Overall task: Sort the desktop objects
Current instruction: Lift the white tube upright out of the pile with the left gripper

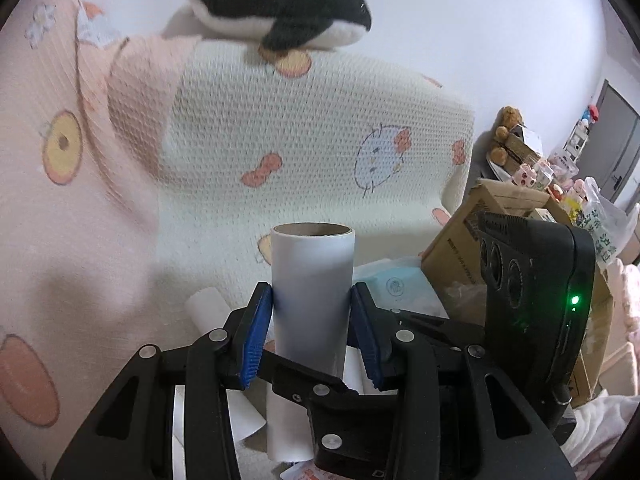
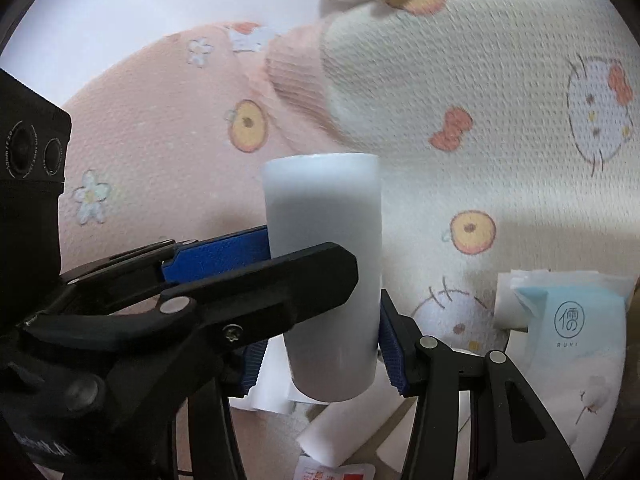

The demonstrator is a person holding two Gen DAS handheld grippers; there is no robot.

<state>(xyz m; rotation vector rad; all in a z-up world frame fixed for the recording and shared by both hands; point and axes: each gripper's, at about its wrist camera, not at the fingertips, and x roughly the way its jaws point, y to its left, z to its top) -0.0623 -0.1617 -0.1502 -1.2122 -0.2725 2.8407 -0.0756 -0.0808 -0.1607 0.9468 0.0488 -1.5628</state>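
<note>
The left gripper (image 1: 313,312) is clamped on a white roll (image 1: 312,280), its two blue pads (image 1: 256,336) pressed against opposite sides of the tube about midway up. The roll stands upright between them, its brown cardboard core showing at the open top. In the right wrist view the same roll (image 2: 328,280) sits between the right gripper (image 2: 320,356)'s own blue pads (image 2: 394,356), which flank its lower part; the right pad looks touching or just beside the wall, the left one is partly hidden behind the left gripper (image 2: 224,264), so I cannot tell whether the right one is actually gripping. The left gripper reaches in from the left side of that view and crosses in front of the roll. Below the fingers lie more white rolls (image 1: 208,316) and loose sheets, one roll (image 2: 344,436) lying on its side just under the held one, with a red-and-white packet (image 2: 336,472) at the bottom edge. To the right of the fingers sits a pale blue tissue pack (image 2: 576,340), also seen just beyond the right pad in the left view (image 1: 396,288). Farther right in the left view is a cardboard box (image 1: 452,248) with clutter behind it. Beyond the fingers a cream and pink blanket (image 1: 280,140) with cat faces, bows and apples fills the background, and a black-and-white orca plush (image 1: 288,4) rests on top of it.
</note>
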